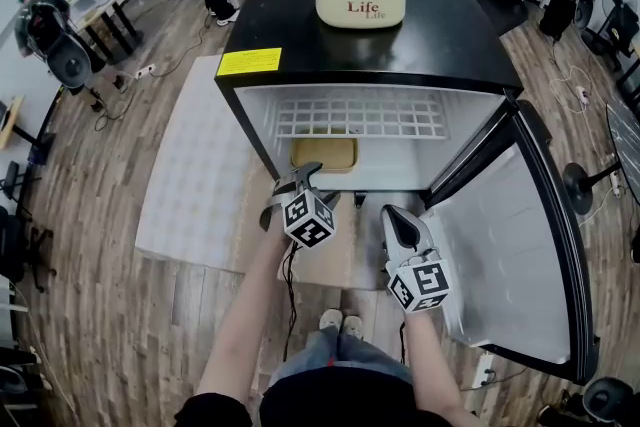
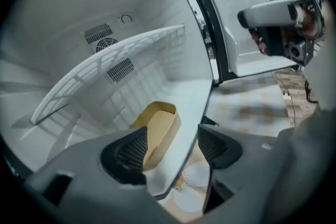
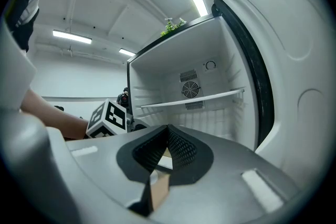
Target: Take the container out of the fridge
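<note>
Your left tool (image 2: 170, 147), spread, faces the container (image 1: 323, 154) inside the fridge (image 1: 455, 45); right tool (image 3: 165, 147) pressed together. A shallow pinch may slip.

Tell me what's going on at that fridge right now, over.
Left gripper open, empty, at the fridge mouth. Right gripper shut, empty. Container on fridge floor under wire shelf, not gripped. Door open, path looks clear.

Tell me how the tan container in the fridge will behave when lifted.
The container looks shallow and empty, so probably light. Its thin upright rim seems stiff enough to pinch, but it may tilt if held by one edge.
</note>
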Demonstrator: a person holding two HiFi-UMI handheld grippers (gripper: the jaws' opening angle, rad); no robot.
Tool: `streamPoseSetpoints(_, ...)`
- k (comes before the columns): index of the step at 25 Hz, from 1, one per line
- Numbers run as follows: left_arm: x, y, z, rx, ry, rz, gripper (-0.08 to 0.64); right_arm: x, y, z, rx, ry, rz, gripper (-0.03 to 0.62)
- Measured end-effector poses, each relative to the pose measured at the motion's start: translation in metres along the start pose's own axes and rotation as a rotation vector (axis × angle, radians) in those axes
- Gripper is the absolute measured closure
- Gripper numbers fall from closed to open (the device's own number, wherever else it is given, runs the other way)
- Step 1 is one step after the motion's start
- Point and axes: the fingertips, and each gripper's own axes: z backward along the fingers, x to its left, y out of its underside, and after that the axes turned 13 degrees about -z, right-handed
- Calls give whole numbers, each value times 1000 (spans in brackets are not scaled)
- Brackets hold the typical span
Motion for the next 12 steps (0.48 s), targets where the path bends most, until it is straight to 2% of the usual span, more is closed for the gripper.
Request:
streamPoseSetpoints(3,-1,13,-15,94,30,-107,261,0,4,-1,9,-3,-4,586)
streamPoseSetpoints(4,-1,16,-19,119,42,-133,265,0,5,-2,11,-4,-5,586)
streamPoseSetpoints(5,-2,18,-23,139,53,-156,299,0,6,-3,13,-5,-6,586)
streamPoseSetpoints(8,-4,21,-32,199,59,-232,308,0,7,-3,18,-7,-8,586)
streamPoseSetpoints(12,-4,28,-40,273,73,-259,322,-5,7,-1,17,-3,-21,586)
